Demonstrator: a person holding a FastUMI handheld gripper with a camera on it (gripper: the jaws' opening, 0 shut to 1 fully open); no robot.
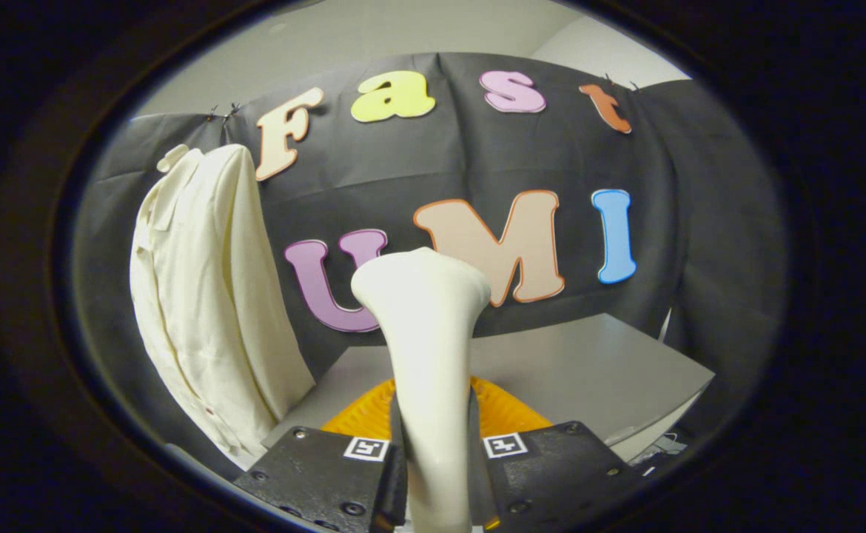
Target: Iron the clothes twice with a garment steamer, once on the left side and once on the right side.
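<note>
The cream shirt [203, 296] is the biggest thing here, hanging against the booth's black cloth wall, off to the left of the jaws and well beyond them, its collar at the top and its folds falling past the near left corner of the tabletop [588, 363]. The grey tabletop lies ahead and to the right, beneath the wall, with an orange ribbed object [507, 411] resting on it just ahead of the jaws. The garment steamer [425, 348] stands upright between the jaws, its pale handle rising from them and flaring into a head at the top. The gripper [433, 474] is closed on that handle, both fingers pressing its sides.

By my reading the steamer is lifted and in hand, but no pass has started: the head is well apart from the fabric and faces the wall, not the shirt. The next move calls for swinging the head left to meet the shirt near the collar, then drawing it down one side with the head close to the cloth
</note>
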